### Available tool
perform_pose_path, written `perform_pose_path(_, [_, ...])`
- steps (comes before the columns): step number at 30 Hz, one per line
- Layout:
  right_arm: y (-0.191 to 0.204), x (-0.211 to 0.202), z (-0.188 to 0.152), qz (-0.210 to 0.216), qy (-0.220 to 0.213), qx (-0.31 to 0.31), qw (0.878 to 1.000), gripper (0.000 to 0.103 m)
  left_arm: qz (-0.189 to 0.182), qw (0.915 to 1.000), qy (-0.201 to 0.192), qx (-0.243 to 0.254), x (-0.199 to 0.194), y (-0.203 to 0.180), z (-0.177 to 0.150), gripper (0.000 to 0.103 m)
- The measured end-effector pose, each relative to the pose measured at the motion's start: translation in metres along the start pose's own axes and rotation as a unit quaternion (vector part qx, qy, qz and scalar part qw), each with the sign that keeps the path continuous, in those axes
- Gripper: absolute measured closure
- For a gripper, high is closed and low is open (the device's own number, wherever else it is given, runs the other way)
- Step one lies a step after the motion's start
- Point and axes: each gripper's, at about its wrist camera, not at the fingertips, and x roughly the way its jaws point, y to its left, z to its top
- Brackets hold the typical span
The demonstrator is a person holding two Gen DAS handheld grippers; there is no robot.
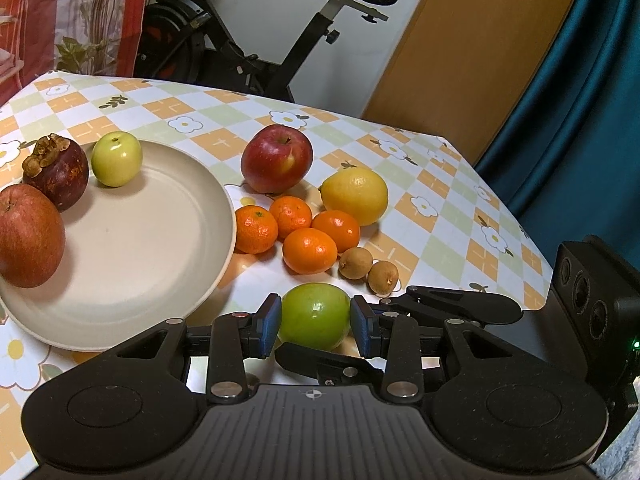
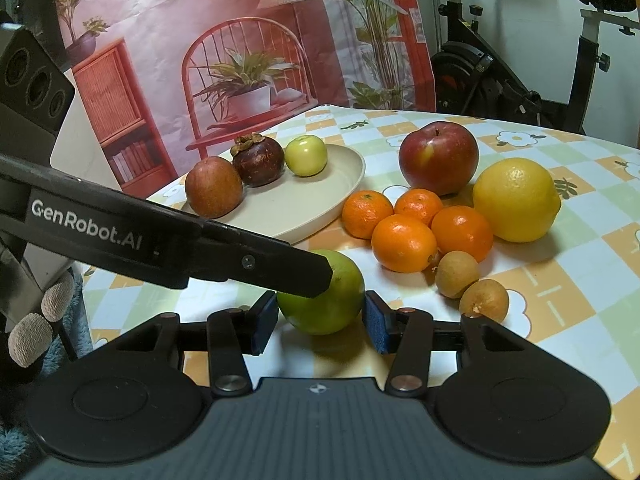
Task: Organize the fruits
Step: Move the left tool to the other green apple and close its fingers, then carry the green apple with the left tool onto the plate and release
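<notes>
A large green fruit (image 1: 314, 316) (image 2: 322, 296) rests on the table near the front. My left gripper (image 1: 316, 322) straddles it, jaws open, pads close to its sides. My right gripper (image 2: 320, 318) also straddles it, open, from a crossing angle. The left gripper's finger (image 2: 280, 264) lies across the fruit's top in the right wrist view. A beige plate (image 1: 160, 240) (image 2: 312, 208) holds a red apple (image 1: 28, 236), a mangosteen (image 1: 58, 172) and a small green fruit (image 1: 116, 158).
On the checked tablecloth (image 1: 440, 208) lie a red apple (image 1: 276, 158), a lemon (image 1: 356, 194), several tangerines (image 1: 310, 250) and two small brown fruits (image 1: 356, 263). The table edge runs at the right. An exercise bike (image 1: 240, 40) stands behind.
</notes>
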Motion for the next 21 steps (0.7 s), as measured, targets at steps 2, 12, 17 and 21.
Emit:
perform_pose_path(2, [0.0,0.0,0.0,0.0,0.001,-0.001,1.0,0.054,0.0,1.0,0.0,-0.002,0.0,0.001,0.0,0.063])
perform_pose_path(12, [0.0,0.0,0.0,0.001,0.002,-0.004,1.0,0.054,-0.008,0.9995,0.003,-0.029,-0.001,0.007,-0.003,0.063])
perform_pose_path(17, [0.006,0.0,0.001,-0.011,0.0,-0.021,1.0,0.054,-0.007,0.9997,0.003,-0.022,-0.004,0.005,-0.001,0.063])
perform_pose_path(21, [0.009,-0.002,0.008,-0.014,-0.002,-0.029,0.999,0.054,-0.007,0.9998,-0.015,-0.013,-0.012,0.003,0.006,0.063])
